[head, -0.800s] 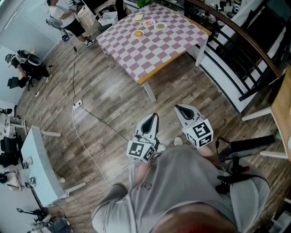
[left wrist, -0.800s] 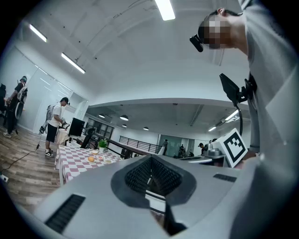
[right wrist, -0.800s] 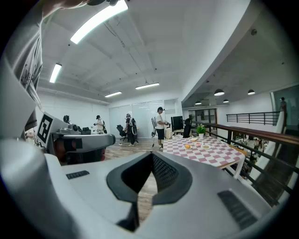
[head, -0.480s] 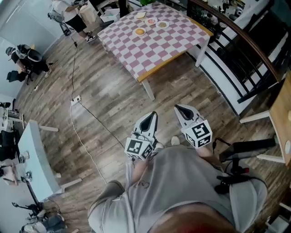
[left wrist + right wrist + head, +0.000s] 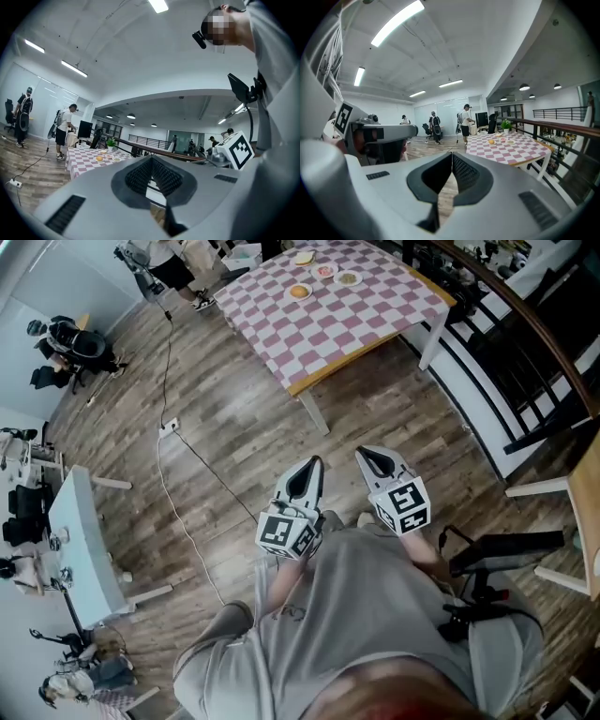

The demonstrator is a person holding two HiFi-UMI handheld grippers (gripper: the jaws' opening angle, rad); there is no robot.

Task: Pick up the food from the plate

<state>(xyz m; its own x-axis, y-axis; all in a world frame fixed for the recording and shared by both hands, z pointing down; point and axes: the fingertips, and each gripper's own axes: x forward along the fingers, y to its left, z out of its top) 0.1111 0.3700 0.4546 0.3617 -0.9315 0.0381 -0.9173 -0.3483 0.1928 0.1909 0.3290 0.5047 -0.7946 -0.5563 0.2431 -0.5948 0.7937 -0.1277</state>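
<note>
A table with a pink-and-white checked cloth [image 5: 347, 310] stands far ahead of me across the wooden floor. At its far end sit small plates of food: an orange bun on a plate [image 5: 299, 292], a plate with pink food [image 5: 323, 271] and another plate [image 5: 349, 278]. The right gripper view shows the same bun [image 5: 491, 141]; so does the left gripper view, bun [image 5: 99, 158]. My left gripper [image 5: 314, 465] and right gripper [image 5: 364, 455] are held side by side close to my body, well short of the table. Both are shut and hold nothing.
A white cable with a socket block [image 5: 169, 427] trails over the floor at the left. A black railing [image 5: 525, 343] runs along the right. A white desk [image 5: 80, 549] stands at the left. People stand beyond the table [image 5: 465, 123] and sit at the far left [image 5: 70, 343].
The view has shifted so the table sits a little higher and further right in frame. Both grippers stay shut, held side by side in front of my body.
</note>
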